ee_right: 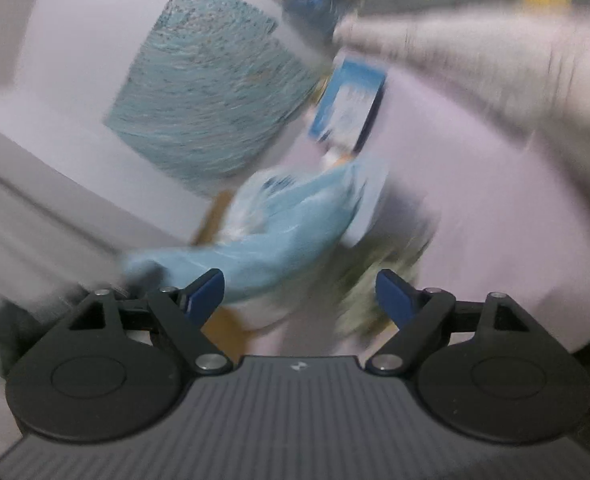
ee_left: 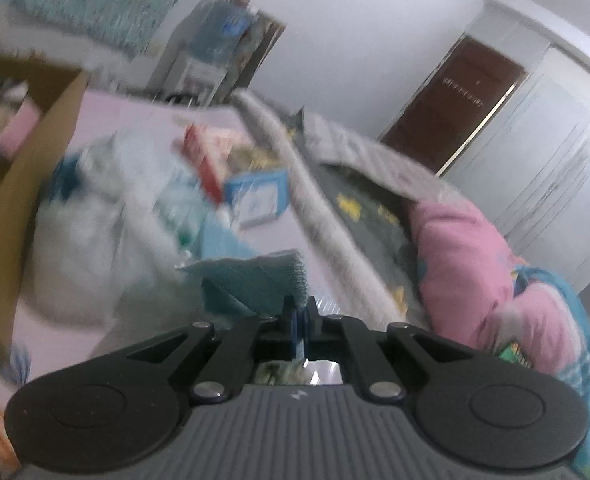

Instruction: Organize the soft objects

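Left gripper (ee_left: 299, 312): fingers pressed together, pinching an edge of the teal cloth (ee_left: 251, 280), which fans out ahead and slightly left of the tips over the pink bed sheet (ee_left: 271, 236).

Right gripper (ee_right: 299, 286): fingers spread wide, nothing between them. A light-blue cloth (ee_right: 295, 232) lies just beyond, its long axis slanting from lower left to upper right; the left finger is nearer to it.

Cardboard box (ee_left: 35, 152) stands open at far left in the left wrist view; soft pink and pale items inside, too blurred to identify. A blue-framed box (ee_left: 257, 196) lies mid-bed.

Judgement: the left hand carries toward the box.
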A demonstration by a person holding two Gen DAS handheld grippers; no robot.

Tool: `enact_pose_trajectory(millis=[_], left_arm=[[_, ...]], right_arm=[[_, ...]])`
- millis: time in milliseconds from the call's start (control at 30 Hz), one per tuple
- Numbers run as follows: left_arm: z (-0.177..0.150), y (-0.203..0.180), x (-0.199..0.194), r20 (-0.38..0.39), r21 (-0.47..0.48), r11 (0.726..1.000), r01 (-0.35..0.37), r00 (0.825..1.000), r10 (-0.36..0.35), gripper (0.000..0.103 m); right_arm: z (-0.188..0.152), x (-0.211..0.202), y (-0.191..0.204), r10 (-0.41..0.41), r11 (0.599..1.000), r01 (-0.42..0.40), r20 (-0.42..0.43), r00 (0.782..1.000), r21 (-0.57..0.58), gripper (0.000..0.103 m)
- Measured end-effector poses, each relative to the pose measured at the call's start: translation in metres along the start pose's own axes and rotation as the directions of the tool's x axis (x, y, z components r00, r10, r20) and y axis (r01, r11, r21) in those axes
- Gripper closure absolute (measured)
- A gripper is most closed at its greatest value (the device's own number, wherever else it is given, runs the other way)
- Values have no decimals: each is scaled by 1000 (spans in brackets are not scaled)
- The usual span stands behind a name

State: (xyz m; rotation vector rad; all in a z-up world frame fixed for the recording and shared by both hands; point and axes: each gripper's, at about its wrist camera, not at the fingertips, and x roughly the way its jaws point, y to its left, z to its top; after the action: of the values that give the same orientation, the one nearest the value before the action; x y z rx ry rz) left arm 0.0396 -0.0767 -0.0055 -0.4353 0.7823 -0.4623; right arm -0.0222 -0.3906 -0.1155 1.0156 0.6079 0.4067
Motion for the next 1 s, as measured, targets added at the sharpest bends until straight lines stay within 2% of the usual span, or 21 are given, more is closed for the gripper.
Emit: enact_pose_trajectory(millis=[67, 133, 200, 300, 467, 567, 633, 700, 800, 1000], left_arm=[[-16, 10, 3, -46, -31, 999, -8, 999, 6, 100], [-27, 17, 3, -80, -61, 998, -3, 997, -2, 100], [-35, 19, -2, -91, -61, 998, 7, 996, -12, 100], [-42, 19, -19, -76, -13, 1000, 1, 997, -2, 100], [-45, 25, -52, -63, 31, 999, -37, 997, 39, 100], [-52, 30, -76, -61, 70, 994, -82, 994, 86, 100], [-56, 33, -85, -68, 72, 993, -95, 993, 100, 100], [-61, 37, -87, -74, 71, 992, -100, 992, 106, 100], [-64, 40, -82, -68, 64, 992, -105, 992, 110, 99], [-52, 44, -63, -43, 26, 997, -72, 996, 73, 99]], right_arm=[[-9, 11, -10, 40, 994, -38, -24, 999, 103, 16], [-16, 24, -14, 18, 991, -11, -49, 999, 134, 16], [-21, 29, -9, -6, 994, 13, -62, 998, 111, 16], [-28, 29, 5, -14, 998, 18, -68, 998, 58, 16], [-34, 19, 22, -24, 1000, 23, -73, 997, -15, 19], [-40, 11, 33, -19, 998, 14, -81, 997, -63, 32], [-42, 7, 38, 11, 997, -18, -97, 995, -74, 47], [-48, 13, 43, 55, 995, -66, -137, 989, -73, 52], [-59, 31, 43, 73, 995, -85, -202, 977, -52, 57], [-72, 55, 23, -5, 1000, 0, -255, 967, -18, 58]])
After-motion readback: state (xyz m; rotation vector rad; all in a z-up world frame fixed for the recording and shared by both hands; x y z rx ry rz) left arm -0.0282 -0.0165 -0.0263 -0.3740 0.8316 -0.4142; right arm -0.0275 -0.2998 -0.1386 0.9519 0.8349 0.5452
